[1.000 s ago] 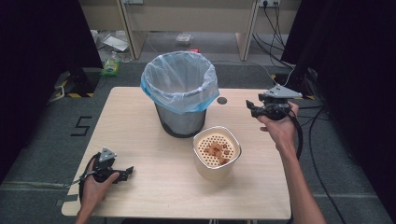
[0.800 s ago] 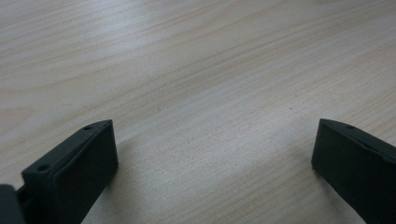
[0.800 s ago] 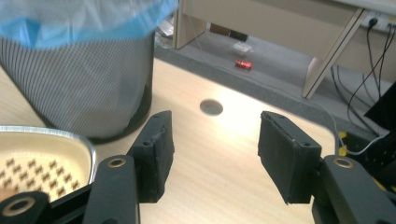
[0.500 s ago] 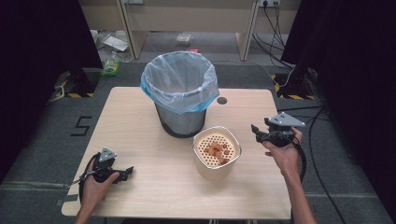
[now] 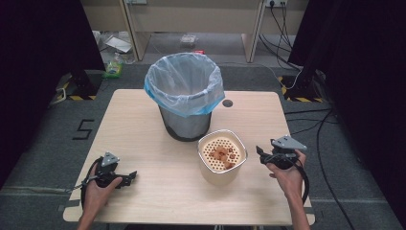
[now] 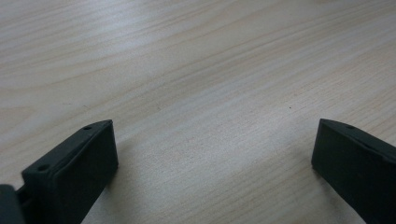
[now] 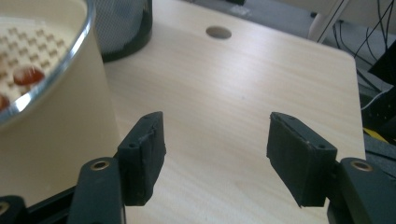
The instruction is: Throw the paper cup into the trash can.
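**Right gripper drawn up beside the cream pot**

The right gripper sat low at the near right of the desk, its jaws spread wide with nothing between them. In the right gripper view the gripper pointed across bare wood, and the cream pot stood just beside its left-hand jaw, close but apart from it. That low, level pose looked suited to taking the pot by its side wall rather than from above.

The pot stood upright near the middle of the desk, a little toward the person. Its perforated insert held a small heap of orange-brown pieces. Just behind it, at the far middle, stood the bin, lined with a pale blue bag whose edge folded over the rim. Having the two so close together would make for a short carry, likely so the scraps could be tipped into the bin.

The left gripper rested on the near left of the desk, well apart from the pot. Its jaws were also spread wide and empty, with plain wood in front of the gripper. It seemed parked out of the way, leaving the work to the right hand.
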Tool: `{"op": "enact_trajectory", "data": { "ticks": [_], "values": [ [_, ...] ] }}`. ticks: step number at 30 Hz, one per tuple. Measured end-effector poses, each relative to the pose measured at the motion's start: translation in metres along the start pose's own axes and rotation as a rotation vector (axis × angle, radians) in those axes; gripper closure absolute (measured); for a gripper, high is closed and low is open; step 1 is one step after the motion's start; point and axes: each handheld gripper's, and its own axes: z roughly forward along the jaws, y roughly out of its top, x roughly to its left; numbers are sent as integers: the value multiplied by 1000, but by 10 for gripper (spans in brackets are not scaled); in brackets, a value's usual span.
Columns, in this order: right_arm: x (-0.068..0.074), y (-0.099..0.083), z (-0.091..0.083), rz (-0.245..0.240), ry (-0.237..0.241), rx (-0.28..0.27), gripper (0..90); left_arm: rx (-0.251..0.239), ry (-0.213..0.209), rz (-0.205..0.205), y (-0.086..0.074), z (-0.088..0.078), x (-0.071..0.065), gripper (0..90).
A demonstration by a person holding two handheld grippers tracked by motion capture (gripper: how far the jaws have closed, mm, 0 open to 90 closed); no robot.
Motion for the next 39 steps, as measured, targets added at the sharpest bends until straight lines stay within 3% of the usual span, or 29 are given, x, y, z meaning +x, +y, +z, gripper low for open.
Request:
{"op": "enact_trajectory", "data": {
  "ticks": [5, 9, 13, 19, 23, 25, 39],
  "values": [
    [5, -18, 5, 0, 2, 34, 365, 0, 0, 0, 0, 0, 0, 0],
    [9, -36, 15, 7, 7, 93, 361, 1, -1, 1, 0, 0, 0, 0],
    [12, -51, 21, 9, 43, 155, 350, 0, -1, 2, 0, 0, 0, 0],
    [16, -66, 29, 13, 58, 232, 314, 0, -2, 2, 0, 0, 0, 0],
    [21, -67, 29, 10, 61, 213, 308, 0, -2, 2, 0, 0, 0, 0],
    [24, -74, 31, 57, 94, 157, 274, 0, -2, 3, 0, 0, 0, 0],
    [25, -74, 31, 45, 101, 164, 250, 0, -4, 4, 0, 0, 0, 0]
  ]
}}
